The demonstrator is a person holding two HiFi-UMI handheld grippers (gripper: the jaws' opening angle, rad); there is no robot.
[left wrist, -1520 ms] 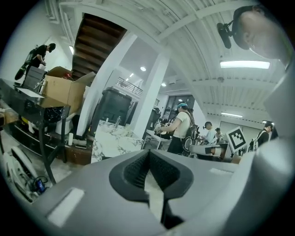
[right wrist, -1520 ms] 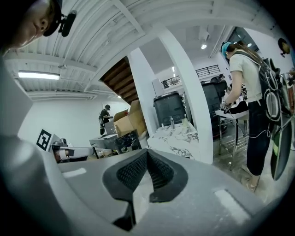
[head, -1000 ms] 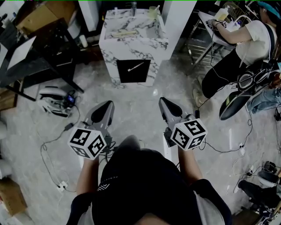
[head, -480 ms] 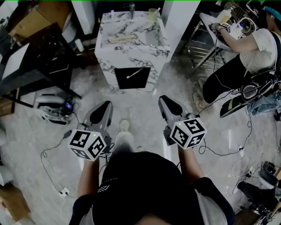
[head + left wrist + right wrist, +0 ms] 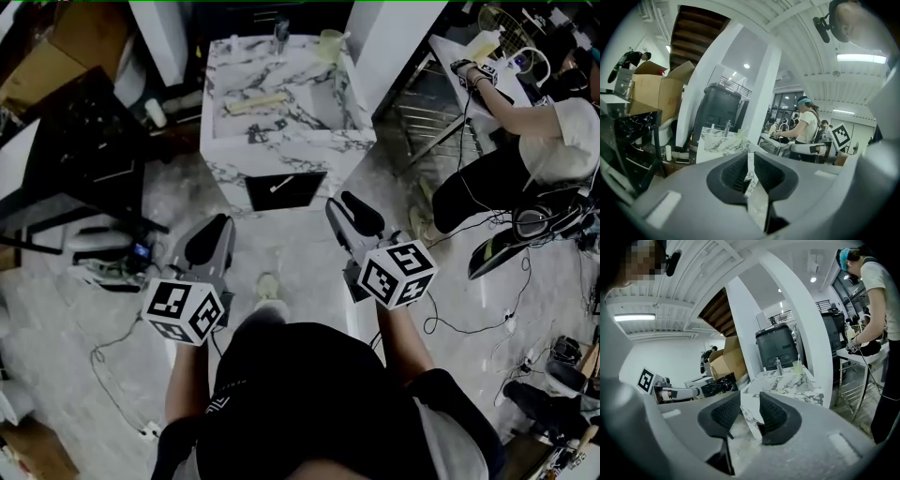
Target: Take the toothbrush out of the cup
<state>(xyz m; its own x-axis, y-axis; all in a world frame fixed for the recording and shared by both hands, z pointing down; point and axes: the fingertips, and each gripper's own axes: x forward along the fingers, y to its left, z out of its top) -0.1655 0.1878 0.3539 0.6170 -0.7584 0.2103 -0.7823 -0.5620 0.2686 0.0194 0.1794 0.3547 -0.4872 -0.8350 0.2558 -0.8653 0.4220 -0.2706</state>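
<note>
A pale green cup (image 5: pixel 330 42) with a toothbrush (image 5: pixel 340 37) standing in it sits at the back right corner of the white marble sink unit (image 5: pixel 281 141), next to the tap (image 5: pixel 281 28). The right gripper view shows the cup (image 5: pixel 798 366) far ahead, beyond the jaws. My left gripper (image 5: pixel 208 246) and right gripper (image 5: pixel 352 217) hover over the floor in front of the unit, well short of the cup. The left jaws (image 5: pixel 750 171) stand together with only a thin slit. The right jaws (image 5: pixel 750 411) have just been opening and hold nothing.
A person (image 5: pixel 525 159) works at a table on the right. Cables (image 5: pixel 469 309) trail over the floor. A black table (image 5: pixel 66 169) and a white device (image 5: pixel 94 248) stand at the left. A light strip (image 5: pixel 255 101) lies on the sink top. Cardboard boxes (image 5: pixel 651 96) are stacked at the left.
The sink unit has drawn closer as both grippers advanced toward it across the floor. The right jaws have parted; the left jaws look the same.
</note>
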